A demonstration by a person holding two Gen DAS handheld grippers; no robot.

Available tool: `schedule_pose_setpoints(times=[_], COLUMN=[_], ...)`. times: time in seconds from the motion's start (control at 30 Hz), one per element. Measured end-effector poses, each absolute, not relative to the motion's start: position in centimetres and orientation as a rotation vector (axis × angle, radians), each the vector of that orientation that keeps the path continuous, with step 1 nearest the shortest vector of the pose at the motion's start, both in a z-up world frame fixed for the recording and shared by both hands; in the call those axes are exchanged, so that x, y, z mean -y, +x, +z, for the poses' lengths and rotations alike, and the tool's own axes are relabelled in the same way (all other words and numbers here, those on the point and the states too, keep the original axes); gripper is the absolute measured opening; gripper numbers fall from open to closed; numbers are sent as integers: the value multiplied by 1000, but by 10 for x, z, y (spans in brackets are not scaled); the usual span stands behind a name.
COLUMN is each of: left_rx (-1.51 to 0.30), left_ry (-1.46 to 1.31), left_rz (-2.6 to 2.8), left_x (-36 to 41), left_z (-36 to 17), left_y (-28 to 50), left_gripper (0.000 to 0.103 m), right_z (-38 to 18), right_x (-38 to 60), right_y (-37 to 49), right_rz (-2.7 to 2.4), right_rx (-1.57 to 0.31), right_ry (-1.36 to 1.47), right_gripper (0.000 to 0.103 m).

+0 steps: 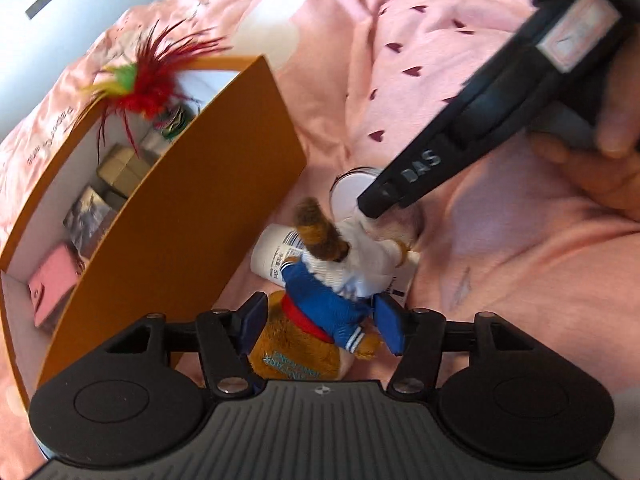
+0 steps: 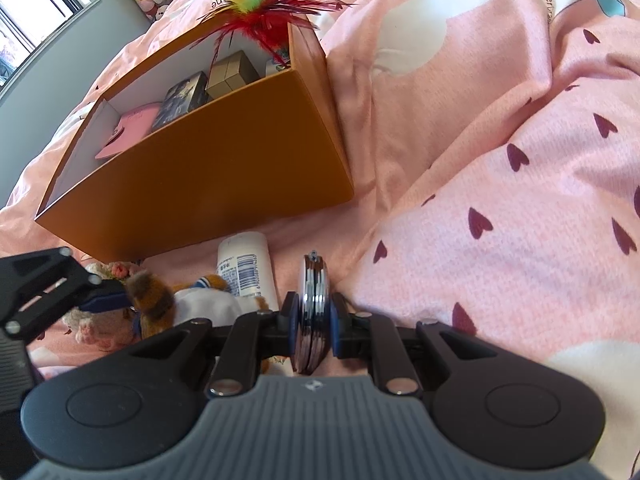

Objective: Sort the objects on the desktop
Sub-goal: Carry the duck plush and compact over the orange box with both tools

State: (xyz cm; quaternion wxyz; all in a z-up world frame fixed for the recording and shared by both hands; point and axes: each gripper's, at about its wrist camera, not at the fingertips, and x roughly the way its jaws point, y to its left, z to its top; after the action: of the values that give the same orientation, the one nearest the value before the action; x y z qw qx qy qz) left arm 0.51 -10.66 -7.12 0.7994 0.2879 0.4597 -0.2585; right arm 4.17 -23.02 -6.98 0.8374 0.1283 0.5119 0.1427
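A brown plush bear (image 1: pixel 336 280) in a blue and white jacket lies on the pink bedspread beside the orange box (image 1: pixel 192 208). My left gripper (image 1: pixel 322 326) is open, with its blue pads on either side of the bear and apart from it. A white bottle (image 1: pixel 272 252) lies under the bear. My right gripper (image 2: pixel 312 320) is shut on a round chrome disc (image 2: pixel 314 304), held on edge. In the left wrist view the right gripper (image 1: pixel 372 210) points down at the disc (image 1: pixel 346 196) just beyond the bear. The bear (image 2: pixel 160 300) and bottle (image 2: pixel 248 264) also show in the right wrist view.
The orange box (image 2: pixel 224 176) holds a pink case (image 2: pixel 128 128), a dark box (image 2: pixel 184 96), a gold box (image 2: pixel 232 72) and a red feather toy (image 2: pixel 264 12). A crocheted pink toy (image 2: pixel 96 328) lies by the bear. Rumpled heart-print bedding (image 2: pixel 500 220) spreads to the right.
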Motion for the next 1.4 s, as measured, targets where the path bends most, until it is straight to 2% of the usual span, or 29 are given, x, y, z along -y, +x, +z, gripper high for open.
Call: schedule_pose_setpoints(times=[0.27,0.5,0.83,1.4], left_rx=[-1004,-986,-1011,-785], left_ry=[497,396,-11,-248], left_rz=[-440,-407,-403,-333], left_x=[87,76,24,-30], left_z=[-75,-67,-28,75], left_y=[19,21,26,39], left_gripper=[64,39,36,36], right_z=[-70,-68,-41,35], right_x=[230,231,236,207], right_y=[42,41,32,43], right_rz=[302,304,314,448], right_rx=[-1084,-1077,-1002,-787], right_ry=[274,279,276,296], right_gripper=[16,16,14,14])
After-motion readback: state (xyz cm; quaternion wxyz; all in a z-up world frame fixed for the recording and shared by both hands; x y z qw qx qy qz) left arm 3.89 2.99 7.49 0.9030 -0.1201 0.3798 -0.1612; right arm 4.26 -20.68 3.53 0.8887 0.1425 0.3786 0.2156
